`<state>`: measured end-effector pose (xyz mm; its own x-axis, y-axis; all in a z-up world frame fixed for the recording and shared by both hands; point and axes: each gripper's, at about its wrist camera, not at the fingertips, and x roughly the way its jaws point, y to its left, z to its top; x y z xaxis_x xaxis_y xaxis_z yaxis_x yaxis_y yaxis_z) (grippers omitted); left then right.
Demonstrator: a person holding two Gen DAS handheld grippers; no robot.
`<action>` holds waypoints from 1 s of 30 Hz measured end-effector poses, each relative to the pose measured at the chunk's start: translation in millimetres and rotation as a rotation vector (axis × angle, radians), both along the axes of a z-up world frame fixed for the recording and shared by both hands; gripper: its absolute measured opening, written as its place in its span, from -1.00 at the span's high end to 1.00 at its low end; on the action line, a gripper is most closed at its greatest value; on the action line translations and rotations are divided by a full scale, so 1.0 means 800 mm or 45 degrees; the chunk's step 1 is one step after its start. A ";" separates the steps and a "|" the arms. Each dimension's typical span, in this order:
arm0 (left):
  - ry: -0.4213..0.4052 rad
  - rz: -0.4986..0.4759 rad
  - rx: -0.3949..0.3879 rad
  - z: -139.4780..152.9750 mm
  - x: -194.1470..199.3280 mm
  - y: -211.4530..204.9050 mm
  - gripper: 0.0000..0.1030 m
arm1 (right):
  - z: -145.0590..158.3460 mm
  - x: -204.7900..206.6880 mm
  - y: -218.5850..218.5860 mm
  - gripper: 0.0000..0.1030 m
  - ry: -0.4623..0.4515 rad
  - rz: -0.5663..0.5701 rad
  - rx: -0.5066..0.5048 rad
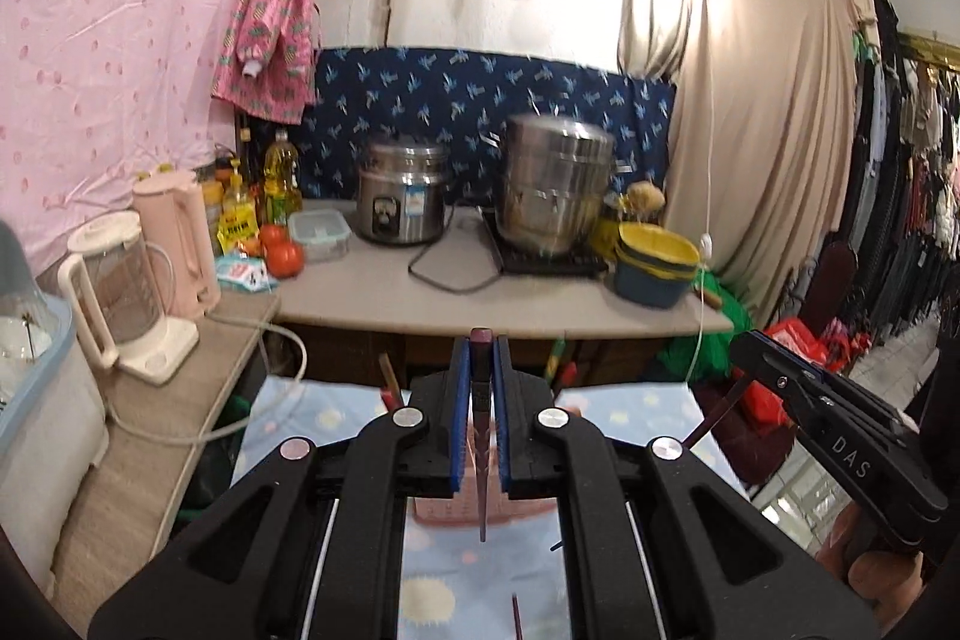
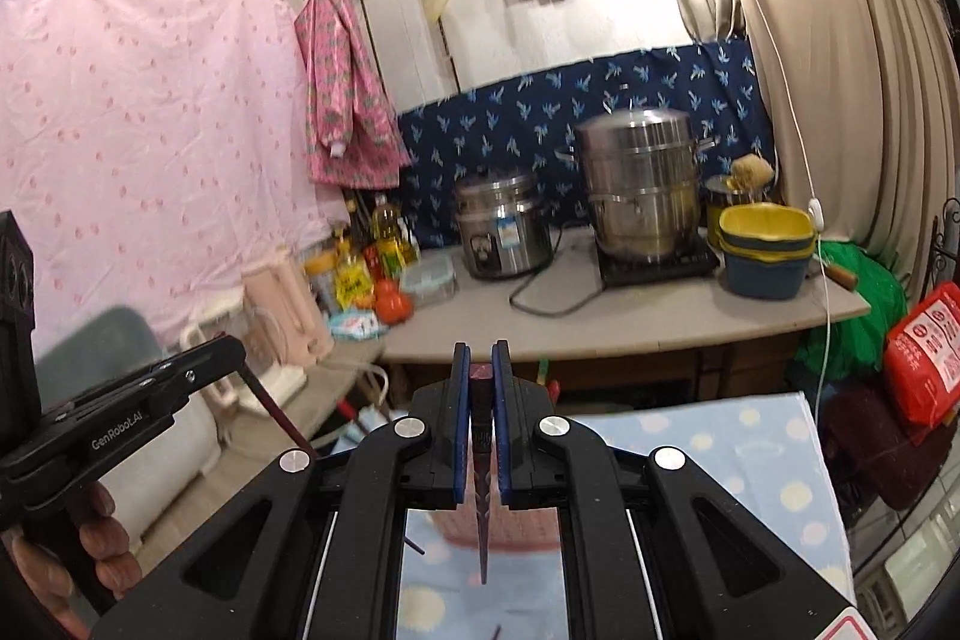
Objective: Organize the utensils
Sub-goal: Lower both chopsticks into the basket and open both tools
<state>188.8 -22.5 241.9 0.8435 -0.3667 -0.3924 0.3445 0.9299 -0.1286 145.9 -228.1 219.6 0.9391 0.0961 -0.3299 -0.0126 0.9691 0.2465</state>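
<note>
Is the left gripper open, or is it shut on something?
Shut on a chopstick: the left gripper's blue jaws press its dark shaft from both sides.

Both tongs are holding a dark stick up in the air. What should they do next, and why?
Probably lower both chopsticks, tips first, into the pink container below. The left tongs grip one chopstick and the right tongs grip another, both tips hanging above it, while more chopsticks lie loose on the spotted cloth.

Open air ahead; rice cooker (image 1: 403, 201) and steamer pot (image 1: 555, 184) crowd the counter (image 1: 480, 301).
</note>
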 end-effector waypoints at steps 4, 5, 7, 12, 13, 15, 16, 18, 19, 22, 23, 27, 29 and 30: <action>-0.033 0.042 -0.030 0.017 0.035 0.003 0.87 | 0.018 0.044 -0.006 0.87 -0.056 -0.024 0.055; -0.045 0.052 -0.034 0.019 0.044 0.003 0.87 | 0.020 0.053 -0.006 0.87 -0.065 -0.030 0.059; -0.055 0.065 -0.046 0.018 0.058 0.005 0.86 | 0.017 0.074 -0.007 0.87 -0.073 -0.044 0.070; -0.029 0.078 -0.085 -0.008 0.093 0.007 0.86 | -0.014 0.116 -0.012 0.87 -0.050 -0.064 0.104; -0.015 0.077 -0.086 -0.017 0.098 0.005 0.86 | -0.024 0.121 -0.012 0.87 -0.033 -0.069 0.108; 0.024 0.077 -0.081 -0.039 0.108 0.002 0.86 | -0.049 0.135 -0.013 0.87 0.019 -0.067 0.122; 0.042 0.074 -0.079 -0.050 0.112 0.000 0.86 | -0.063 0.140 -0.011 0.87 0.049 -0.064 0.126; 0.085 0.074 -0.071 -0.071 0.120 -0.002 0.86 | -0.088 0.147 -0.008 0.87 0.101 -0.057 0.131; 0.107 0.074 -0.068 -0.082 0.123 -0.004 0.86 | -0.098 0.149 -0.006 0.87 0.121 -0.052 0.130; 0.154 0.071 -0.064 -0.106 0.129 -0.004 0.86 | -0.125 0.151 -0.002 0.87 0.175 -0.054 0.119; 0.167 0.071 -0.064 -0.111 0.130 -0.004 0.86 | -0.132 0.150 0.000 0.86 0.193 -0.055 0.116; 0.157 0.122 -0.037 -0.121 0.121 -0.002 0.19 | -0.138 0.139 0.005 0.40 0.214 -0.079 0.069; 0.118 0.162 -0.021 -0.116 0.112 0.002 -0.13 | -0.135 0.125 0.010 0.05 0.183 -0.103 0.031; 0.108 0.166 -0.012 -0.115 0.108 0.002 -0.14 | -0.132 0.118 0.012 0.05 0.173 -0.105 0.014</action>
